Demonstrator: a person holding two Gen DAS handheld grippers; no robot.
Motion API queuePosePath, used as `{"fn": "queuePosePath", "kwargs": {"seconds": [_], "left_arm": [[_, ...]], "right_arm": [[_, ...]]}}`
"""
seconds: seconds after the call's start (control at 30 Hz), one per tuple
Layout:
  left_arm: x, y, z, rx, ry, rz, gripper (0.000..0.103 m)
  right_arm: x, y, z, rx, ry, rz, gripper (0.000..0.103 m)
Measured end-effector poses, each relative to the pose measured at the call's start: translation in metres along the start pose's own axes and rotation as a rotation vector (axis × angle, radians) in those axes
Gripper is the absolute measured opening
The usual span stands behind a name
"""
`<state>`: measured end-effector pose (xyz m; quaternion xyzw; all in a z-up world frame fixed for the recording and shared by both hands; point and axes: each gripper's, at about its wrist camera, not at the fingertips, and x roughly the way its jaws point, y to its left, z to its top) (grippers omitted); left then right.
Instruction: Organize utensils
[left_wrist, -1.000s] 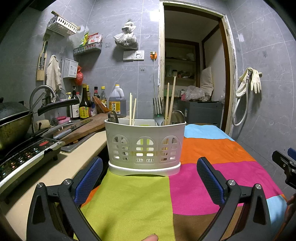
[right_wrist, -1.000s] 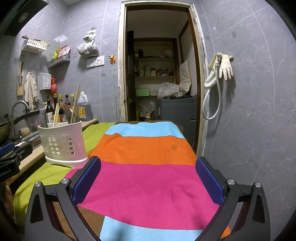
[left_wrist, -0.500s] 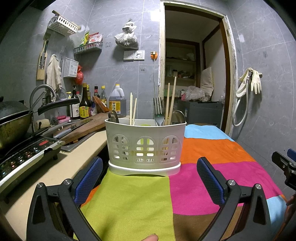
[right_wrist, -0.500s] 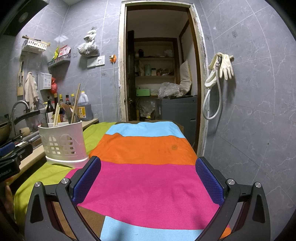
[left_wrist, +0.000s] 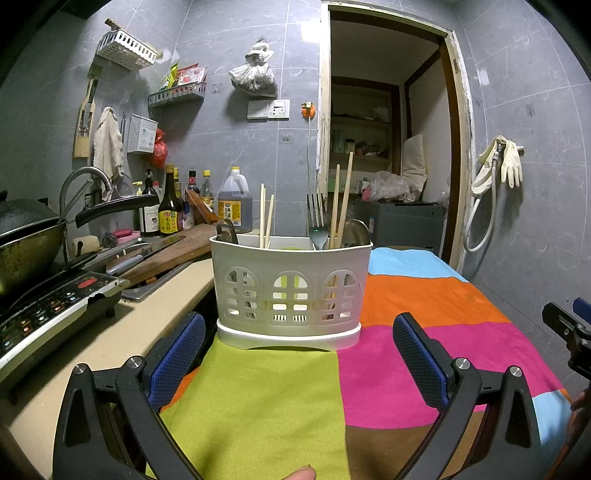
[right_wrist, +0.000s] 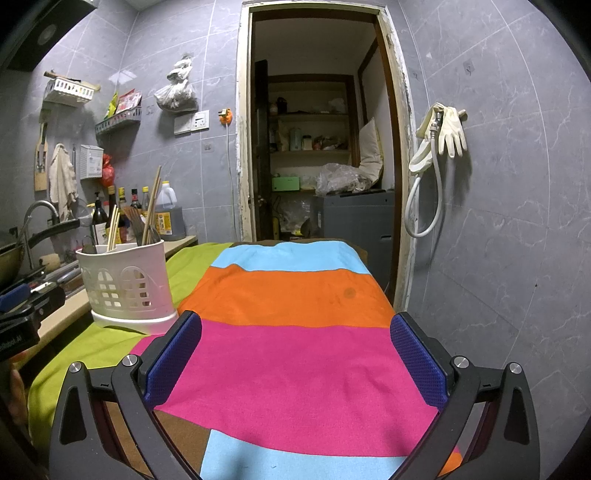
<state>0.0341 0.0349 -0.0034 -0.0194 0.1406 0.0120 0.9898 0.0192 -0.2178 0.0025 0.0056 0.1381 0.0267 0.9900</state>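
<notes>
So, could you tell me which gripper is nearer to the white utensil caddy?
Left. The left gripper faces the utensil caddy head-on; the right gripper sits farther off, caddy to its left.

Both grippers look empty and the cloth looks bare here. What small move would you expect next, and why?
Probably none toward the holder: the fork, spoon and chopsticks already stand inside it. Both the left gripper and the right gripper are open and empty, so I would expect them to draw back.

caddy (left_wrist: 290, 291) on cloth (left_wrist: 258, 398) | chopsticks (left_wrist: 266, 220), fork (left_wrist: 317, 221) inside | counter (left_wrist: 110, 332) left
</notes>
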Motion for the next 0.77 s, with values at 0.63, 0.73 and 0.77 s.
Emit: {"fn": "queuePosePath", "kwargs": {"seconds": [0.63,0.73,0.77], "left_arm": [[0.0038,0.0012,-0.0048,-0.024,0.018,-0.009,0.100],[0.0038,0.0009,-0.0048,-0.025,0.019,-0.008,0.100],[0.0036,0.0008,-0.0049,-0.025,0.019,-0.008,0.100]], "right_arm": [[0.0001,0.0005,0.0001,0.000,0.000,-0.001,0.103],[0.0002,0.0001,0.0002,0.000,0.001,0.000,0.103],[-0.0001,0.0005,0.0003,0.000,0.000,0.000,0.103]]}}
